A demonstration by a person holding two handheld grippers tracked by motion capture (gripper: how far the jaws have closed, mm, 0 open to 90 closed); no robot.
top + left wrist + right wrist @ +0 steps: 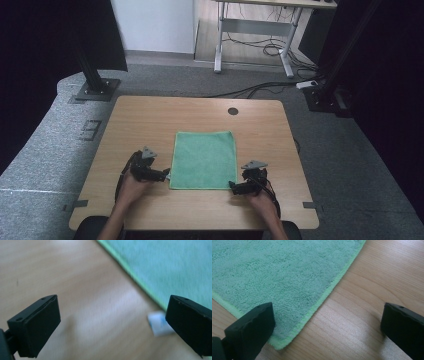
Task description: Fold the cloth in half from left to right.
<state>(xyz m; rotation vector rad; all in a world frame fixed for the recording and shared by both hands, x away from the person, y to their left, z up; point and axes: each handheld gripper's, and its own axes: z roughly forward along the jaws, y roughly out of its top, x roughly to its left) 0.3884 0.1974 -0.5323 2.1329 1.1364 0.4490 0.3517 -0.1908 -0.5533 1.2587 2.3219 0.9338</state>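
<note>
A flat green fluffy cloth lies spread out in the middle of the light wooden bench, a bit closer to the near edge. Its sides run straight along the bench edges. Bare wood shows all around it, with lots of room at the far edge and on the left and right sides.

The left gripper sits just beside the cloth's near left corner. Its jaws are spread wide apart and hold nothing. In the left gripper view, the cloth's bright green edge runs between the jaws, and a small white tag sticks out by that corner.

The right gripper is at the cloth's near right corner. Its jaws are spread wide too, with nothing in them. In the right gripper view, the cloth corner lies just beside one jaw, and bare wood shows by the other jaw.

A small dark round hole is near the far edge of the bench.
</note>
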